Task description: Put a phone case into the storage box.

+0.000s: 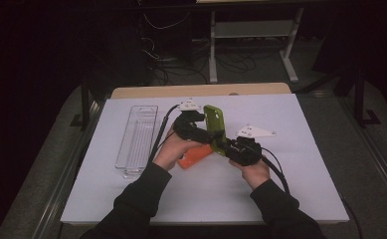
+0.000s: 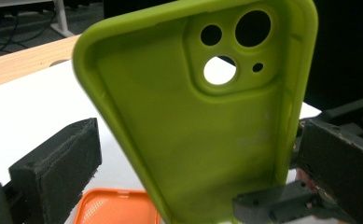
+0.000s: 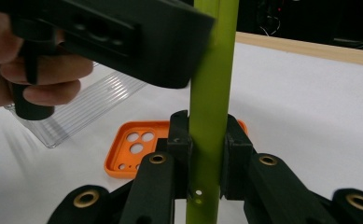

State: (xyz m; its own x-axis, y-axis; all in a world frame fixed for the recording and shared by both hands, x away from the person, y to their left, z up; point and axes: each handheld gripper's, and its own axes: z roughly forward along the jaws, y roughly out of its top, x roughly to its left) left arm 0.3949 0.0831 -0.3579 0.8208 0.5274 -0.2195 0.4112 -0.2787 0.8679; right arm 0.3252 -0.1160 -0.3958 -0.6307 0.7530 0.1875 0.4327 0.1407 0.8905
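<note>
Tabletop (image 1: 290,164) is our landmark: white sheet, everything sits or hangs over its middle.

Clear tray (image 1: 137,139) lies toward the tabletop's left side, well apart from the work.

Green phone case (image 1: 216,128) is held up on edge above the tabletop's centre, not touching it. In the left gripper view we look straight into its hollow inside (image 2: 188,135), camera cutout at the top.

Orange phone case (image 1: 195,157) lies flat on the tabletop just below the green one, inside facing up (image 3: 137,147).

Right tongs (image 3: 208,154): clamped on the green case's lower end, pads pressing both faces; we hold it upright by that end (image 1: 238,149).

Left tongs (image 2: 188,186): open, jaws standing either side of the green case with clear gaps, no pad contact that we can see. Its body sits close against the case's upper part (image 1: 193,124).

Our read: mid-handover or a two-handed regrip of the green case. Next move likely calls for the left tongs to centre on the case's side walls and close squarely before the right lets go. The case looks like soft rubber, so a skewed pinch could bend it or let it slip.
</note>
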